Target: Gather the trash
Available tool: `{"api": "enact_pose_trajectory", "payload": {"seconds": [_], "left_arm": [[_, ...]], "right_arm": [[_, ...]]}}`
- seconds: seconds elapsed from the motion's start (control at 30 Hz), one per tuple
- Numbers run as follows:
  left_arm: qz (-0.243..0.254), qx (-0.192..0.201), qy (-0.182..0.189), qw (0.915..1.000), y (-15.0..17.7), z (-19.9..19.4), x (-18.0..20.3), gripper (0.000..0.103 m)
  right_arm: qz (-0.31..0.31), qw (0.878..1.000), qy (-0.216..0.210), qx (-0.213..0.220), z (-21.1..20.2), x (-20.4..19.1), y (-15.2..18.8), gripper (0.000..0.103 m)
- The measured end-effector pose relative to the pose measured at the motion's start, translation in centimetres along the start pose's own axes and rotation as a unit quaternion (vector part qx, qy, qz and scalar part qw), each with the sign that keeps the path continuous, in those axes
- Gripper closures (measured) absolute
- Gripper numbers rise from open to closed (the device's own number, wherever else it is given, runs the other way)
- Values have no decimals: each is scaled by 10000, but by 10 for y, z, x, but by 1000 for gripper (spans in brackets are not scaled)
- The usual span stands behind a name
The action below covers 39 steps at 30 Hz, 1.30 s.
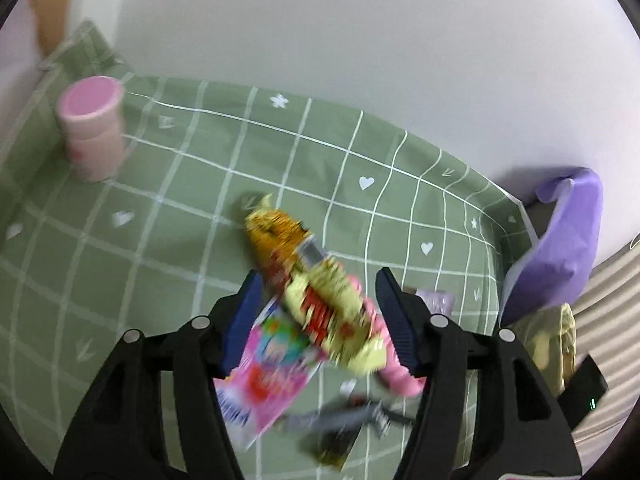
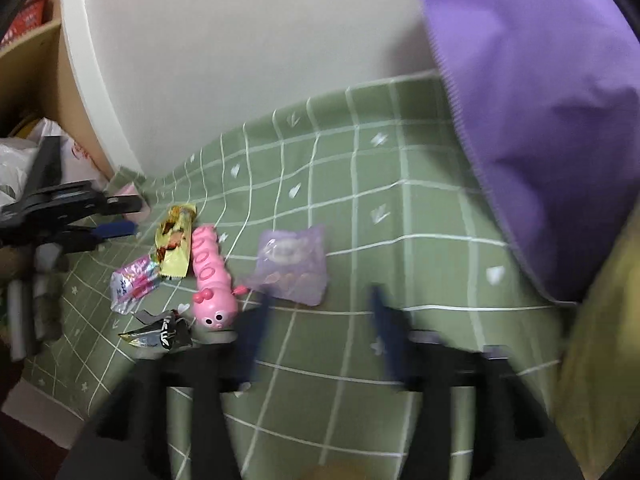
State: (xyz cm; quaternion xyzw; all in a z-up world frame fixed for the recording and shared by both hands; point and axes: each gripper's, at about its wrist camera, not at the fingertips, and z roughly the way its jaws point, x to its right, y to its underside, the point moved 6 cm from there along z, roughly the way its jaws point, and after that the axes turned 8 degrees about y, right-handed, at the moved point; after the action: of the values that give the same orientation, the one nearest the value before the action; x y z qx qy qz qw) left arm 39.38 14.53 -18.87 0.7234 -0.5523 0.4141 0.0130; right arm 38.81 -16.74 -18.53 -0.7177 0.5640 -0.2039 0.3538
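Trash lies on a green checked cloth (image 2: 400,240): a yellow snack wrapper (image 2: 175,240), a pink wrapper (image 2: 134,280), a dark crumpled wrapper (image 2: 160,334) and a translucent purple packet (image 2: 292,266). A pink caterpillar toy (image 2: 210,276) lies among them. My left gripper (image 1: 319,276) hangs open above the yellow wrapper (image 1: 324,300) and pink wrapper (image 1: 272,368), its pads clear of both. It also shows in the right wrist view as the left gripper (image 2: 130,216), left of the pile. My right gripper (image 2: 319,294) is open and empty, just short of the purple packet.
A large purple bag (image 2: 540,120) stands at the cloth's right side, with a beige bag (image 1: 552,340) beside it. A pink cup (image 1: 92,128) stands at the far left. A white wall runs behind; a wooden shelf (image 2: 36,80) with bags is at the left.
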Motion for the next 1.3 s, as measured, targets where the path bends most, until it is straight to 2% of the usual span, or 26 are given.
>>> {"api": "enact_pose_trajectory", "payload": {"seconds": [0.13,0.23,0.27,0.37,0.43,0.6,0.67,0.73,0.8,0.9,0.97,1.03,1.1,1.17,1.2,1.3], "left_arm": [[-233,-124,-345,9991,-7,27,-6,47],[-125,-212,-608,9978,-10,41,-5,47],[-108,-259,-647,9975,-11,43,-5,55],[-241,-306,-382,9985,-9,42,-5,68],[-115,-235,-243,9994,-9,30,-3,75],[257,63,-172,9995,-3,-13,7,76],[353,252,-144,9990,-3,-35,12,76],[472,427,-137,9979,-1,-59,16,76],[547,466,-162,9973,4,-75,17,75],[470,421,-212,9978,17,-94,7,75],[355,407,-233,9983,24,-97,4,75],[184,365,-265,9988,32,-100,-6,75],[35,314,-275,9991,39,-101,-14,75],[-57,285,-241,9993,45,-101,-19,75],[-86,269,-226,9993,47,-101,-20,75],[-83,257,-212,9994,49,-98,-18,75]], "right_arm": [[-102,9997,144,-143,-9,13,2,41],[-281,9988,219,-334,-7,17,6,41],[-369,9980,245,-441,-4,16,7,40],[-572,9965,249,-565,7,10,7,41],[-709,9955,234,-579,16,1,4,41],[-1245,9914,260,-293,41,-25,-15,41],[-1377,9899,160,-306,53,-34,-22,41],[-1369,9899,-1,-371,67,-40,-28,47],[-1420,9889,41,-431,81,-43,-33,54],[-1645,9852,188,-435,96,-46,-40,56],[-1866,9803,271,-587,108,-48,-40,56],[-1991,9779,319,-546,110,-52,-39,59],[-2016,9772,221,-619,112,-54,-35,77],[-1991,9776,166,-661,109,-54,-29,83],[-1954,9781,90,-711,107,-55,-25,89],[-1632,9839,-120,-719,92,-53,-19,96]]}}
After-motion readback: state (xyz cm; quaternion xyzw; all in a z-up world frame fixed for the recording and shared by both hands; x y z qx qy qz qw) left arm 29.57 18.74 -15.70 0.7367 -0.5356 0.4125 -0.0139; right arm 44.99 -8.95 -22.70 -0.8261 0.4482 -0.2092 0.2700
